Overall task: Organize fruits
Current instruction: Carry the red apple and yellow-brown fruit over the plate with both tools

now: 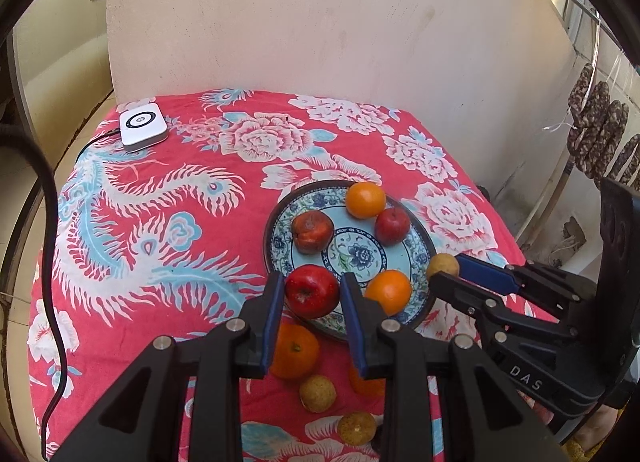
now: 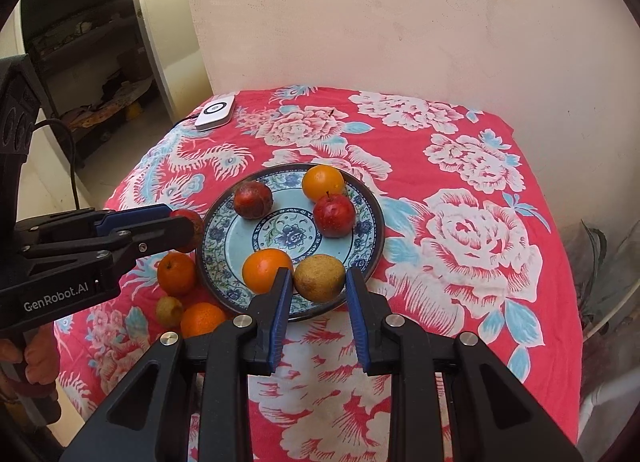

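Observation:
A blue patterned plate [image 1: 420, 250] [image 2: 224, 238] holds two oranges [image 2: 323, 182] [image 2: 267, 270], a dark red apple [image 2: 334, 215] and a bruised red fruit [image 2: 253, 199]. My left gripper [image 1: 312, 290] is shut on a red apple [image 1: 312, 291] at the plate's near left rim; it shows from the side in the right wrist view [image 2: 182, 224]. My right gripper [image 2: 319, 278] is shut on a yellow-brown pear [image 2: 319, 277] at the plate's near edge; it also shows in the left wrist view [image 1: 444, 268].
On the red floral cloth [image 2: 460, 222] beside the plate lie two oranges [image 2: 176, 267] [image 2: 202, 318] and small yellow-brown fruits [image 1: 318, 393] [image 1: 356, 428]. A white device [image 1: 143, 128] with a cable sits at the far left corner. A wall [image 2: 400, 22] stands behind the table.

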{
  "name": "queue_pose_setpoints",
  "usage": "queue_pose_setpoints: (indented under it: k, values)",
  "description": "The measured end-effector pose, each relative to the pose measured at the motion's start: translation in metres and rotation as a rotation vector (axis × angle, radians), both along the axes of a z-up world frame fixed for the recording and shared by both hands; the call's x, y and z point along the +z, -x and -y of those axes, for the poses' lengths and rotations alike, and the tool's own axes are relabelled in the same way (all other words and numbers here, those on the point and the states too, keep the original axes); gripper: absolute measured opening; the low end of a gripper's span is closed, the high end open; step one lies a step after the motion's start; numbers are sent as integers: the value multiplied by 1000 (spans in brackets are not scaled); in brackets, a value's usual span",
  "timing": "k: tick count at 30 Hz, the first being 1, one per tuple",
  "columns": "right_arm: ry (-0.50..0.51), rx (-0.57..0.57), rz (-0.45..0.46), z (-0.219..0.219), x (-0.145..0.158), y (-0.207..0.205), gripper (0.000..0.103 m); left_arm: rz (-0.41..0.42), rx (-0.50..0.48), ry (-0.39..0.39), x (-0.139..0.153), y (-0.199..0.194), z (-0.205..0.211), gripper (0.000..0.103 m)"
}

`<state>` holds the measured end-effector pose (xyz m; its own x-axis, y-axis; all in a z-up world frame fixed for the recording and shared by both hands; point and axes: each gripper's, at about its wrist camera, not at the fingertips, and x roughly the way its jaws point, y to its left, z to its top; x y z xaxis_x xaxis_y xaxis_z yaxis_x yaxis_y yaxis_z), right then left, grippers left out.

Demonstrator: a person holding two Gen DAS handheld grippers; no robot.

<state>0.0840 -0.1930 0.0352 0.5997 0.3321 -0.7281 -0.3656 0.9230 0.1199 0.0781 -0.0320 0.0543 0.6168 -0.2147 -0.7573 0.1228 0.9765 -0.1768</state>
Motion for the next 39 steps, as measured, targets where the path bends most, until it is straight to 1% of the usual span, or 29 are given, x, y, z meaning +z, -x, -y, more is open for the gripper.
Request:
queue_pose_setpoints:
  k: [11, 23, 39]
  values:
    - [12, -20, -16, 2, -11, -25, 29, -16, -6, -16, -17, -22, 5, 30]
    - [33, -14, 1, -5, -15, -35, 29, 21, -12, -45, -17, -28, 11, 30]
    - [33, -10, 0, -7, -18, -35, 29, 21, -16, -49, -17, -27, 12, 30]
